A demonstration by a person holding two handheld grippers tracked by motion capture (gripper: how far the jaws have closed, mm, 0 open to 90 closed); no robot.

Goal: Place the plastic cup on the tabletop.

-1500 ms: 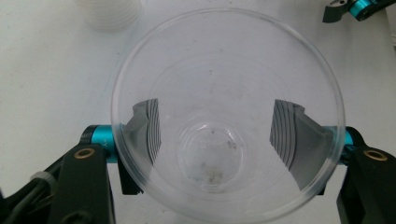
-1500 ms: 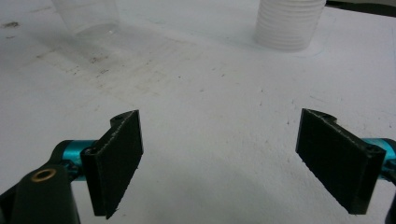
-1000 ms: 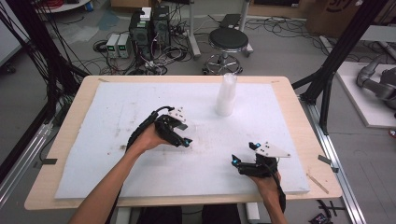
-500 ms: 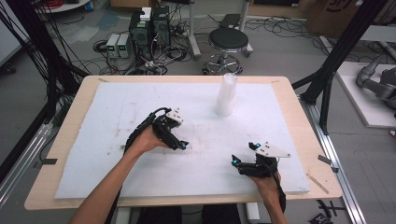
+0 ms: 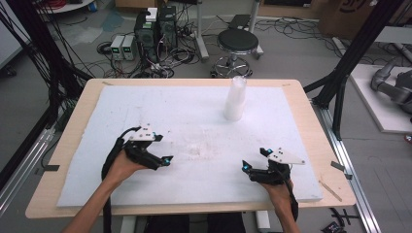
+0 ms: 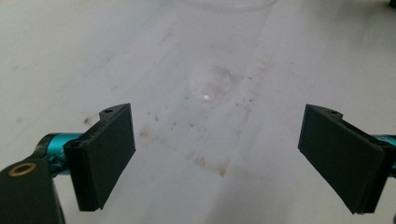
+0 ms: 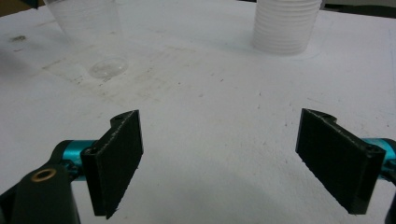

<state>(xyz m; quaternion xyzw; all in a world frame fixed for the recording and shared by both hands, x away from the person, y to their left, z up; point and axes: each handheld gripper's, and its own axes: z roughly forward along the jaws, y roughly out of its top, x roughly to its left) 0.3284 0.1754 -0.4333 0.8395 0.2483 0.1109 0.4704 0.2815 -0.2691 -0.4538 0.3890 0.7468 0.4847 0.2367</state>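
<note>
Lab room, cables and PC boxes on the floor past the far edge, 1 stool [image 5: 237, 41] behind. Wooden surface [image 5: 303, 114] carries 1 white foam sheet [image 5: 170, 107].

Work in hand looks like unstacking cups and standing them out on the sheet.

Done, as I read it:
- 1 loose clear cup [image 7: 88, 32] stands upright on the sheet, mid-sheet. It is near and left of the cup stack [image 5: 235, 99] and well apart from it.
- Left claw [image 5: 165, 159] has let go. Its jaws have just been opening and now stand wide with nothing between them. In the left gripper view the loose cup's base sits straight ahead of the jaws, apart from both pads.

Left, as I read it:
- The stack is upright at the far side, right of centre, untouched by either claw. It is many cups tall, so plenty to pull if the job is to lay out more.
- Right claw [image 5: 245, 167] is at the near right of the sheet, jaws wide and empty, aimed toward the stack and the loose cup, near neither.

Counts:
- Loose cups: 1
- Cup stacks: 1. Rims are ribbed close together in the right gripper view, so I can't give the cup count in it.
- Claws: 2, both empty
- Foam sheets: 1
- Stools: 1

So about 1 cup in, early days. A fresh grab at the stack looks like the next step.
</note>
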